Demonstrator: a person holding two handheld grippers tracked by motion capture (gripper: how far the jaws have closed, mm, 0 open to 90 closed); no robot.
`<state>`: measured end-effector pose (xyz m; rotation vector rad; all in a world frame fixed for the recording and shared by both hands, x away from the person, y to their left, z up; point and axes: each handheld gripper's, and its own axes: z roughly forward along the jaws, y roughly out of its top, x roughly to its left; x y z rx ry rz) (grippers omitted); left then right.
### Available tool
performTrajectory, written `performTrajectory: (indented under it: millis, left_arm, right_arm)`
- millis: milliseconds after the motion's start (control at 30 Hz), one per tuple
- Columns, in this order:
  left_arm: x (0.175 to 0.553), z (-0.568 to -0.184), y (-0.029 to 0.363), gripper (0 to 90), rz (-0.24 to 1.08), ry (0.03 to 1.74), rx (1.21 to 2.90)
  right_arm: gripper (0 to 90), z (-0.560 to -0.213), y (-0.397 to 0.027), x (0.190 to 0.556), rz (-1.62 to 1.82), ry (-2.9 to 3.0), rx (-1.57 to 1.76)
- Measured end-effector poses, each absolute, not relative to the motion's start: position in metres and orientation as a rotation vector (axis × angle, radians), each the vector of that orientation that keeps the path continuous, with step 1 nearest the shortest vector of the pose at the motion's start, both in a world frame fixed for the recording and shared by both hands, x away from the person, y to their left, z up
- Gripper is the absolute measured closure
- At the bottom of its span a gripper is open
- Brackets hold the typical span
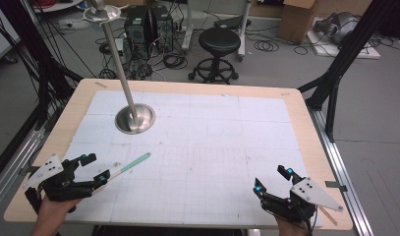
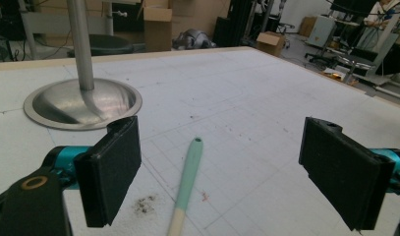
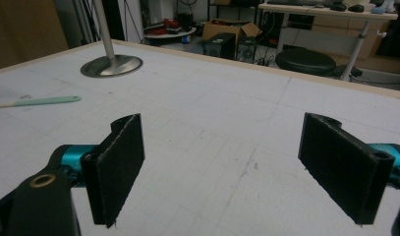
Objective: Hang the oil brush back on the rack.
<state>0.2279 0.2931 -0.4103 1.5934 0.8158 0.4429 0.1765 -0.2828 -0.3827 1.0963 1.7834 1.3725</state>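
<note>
A slim stick with a mint-green handle (image 1: 135, 162) and a pale wooden end lies flat on the white gridded mat (image 1: 212, 142) at the front left. My left gripper (image 1: 96, 168) is open at the table's front left, its jaws either side of the stick's near end without touching it; the stick (image 2: 187, 182) runs up between the pads in the left gripper view. At the front right my right gripper (image 1: 272, 180) stands open over bare mat, holding nothing. Far off to the left in the right gripper view lies the stick (image 3: 38, 102).
A steel pole on a round dished base (image 1: 134, 119) stands at the mat's back left; the same base (image 2: 82, 102) is just beyond my left jaws. A thin wooden stick (image 1: 328, 215) lies at the table's front right edge. A black stool (image 1: 218, 42) and cables sit on the floor behind.
</note>
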Motion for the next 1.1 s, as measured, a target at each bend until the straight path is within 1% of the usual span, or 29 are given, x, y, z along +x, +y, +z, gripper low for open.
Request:
performTrajectory:
  millis: [133, 200, 267, 300, 333, 367, 500, 567, 733, 800, 833, 967, 1100]
  left_arm:
    - [0.233, -0.412, 0.292, 21.6, 0.424, 0.8, 1.627]
    - [0.238, -0.414, 0.29, 23.4, 0.408, 0.795, 1.682]
    - [0.241, -0.416, 0.289, 26.2, 0.399, 0.798, 1.7]
    - [0.243, -0.418, 0.288, 26.2, 0.404, 0.811, 1.734]
    - [0.247, -0.421, 0.286, 29.1, 0.396, 0.83, 1.773]
    - [0.248, -0.423, 0.285, 29.5, 0.387, 0.838, 1.789]
    - [0.254, -0.427, 0.281, 35.7, 0.365, 0.836, 1.854]
    - [0.256, -0.429, 0.28, 36.3, 0.356, 0.84, 1.878]
    - [0.268, -0.436, 0.277, 43.5, 0.325, 0.894, 1.979]
    - [0.27, -0.437, 0.276, 47.9, 0.314, 0.903, 1.996]
    - [0.273, -0.439, 0.274, 50.3, 0.307, 0.901, 2.043]
    - [0.278, -0.441, 0.269, 56.9, 0.301, 0.906, 2.086]
    - [0.281, -0.441, 0.268, 61.0, 0.308, 0.907, 2.107]
  right_arm:
    - [16.5, -0.384, -0.281, 0.176, 1.369, 1.801, 1.095]
    - [16.5, -0.384, -0.281, 0.176, 1.368, 1.805, 1.095]
    - [16.5, -0.384, -0.281, 0.176, 1.367, 1.807, 1.095]
    - [16.5, -0.384, -0.282, 0.177, 1.371, 1.802, 1.091]
    - [16.5, -0.383, -0.281, 0.176, 1.379, 1.809, 1.085]
    - [16.5, -0.383, -0.281, 0.176, 1.379, 1.81, 1.084]
    - [16.5, -0.384, -0.279, 0.177, 1.372, 1.821, 1.079]
    - [16.5, -0.384, -0.28, 0.177, 1.373, 1.822, 1.078]
    - [16.5, -0.384, -0.281, 0.177, 1.377, 1.813, 1.085]
    - [16.5, -0.384, -0.281, 0.177, 1.372, 1.82, 1.091]
    - [16.5, -0.384, -0.28, 0.177, 1.371, 1.821, 1.087]
    - [16.5, -0.385, -0.28, 0.177, 1.37, 1.824, 1.089]
    - [16.5, -0.385, -0.28, 0.177, 1.371, 1.824, 1.096]
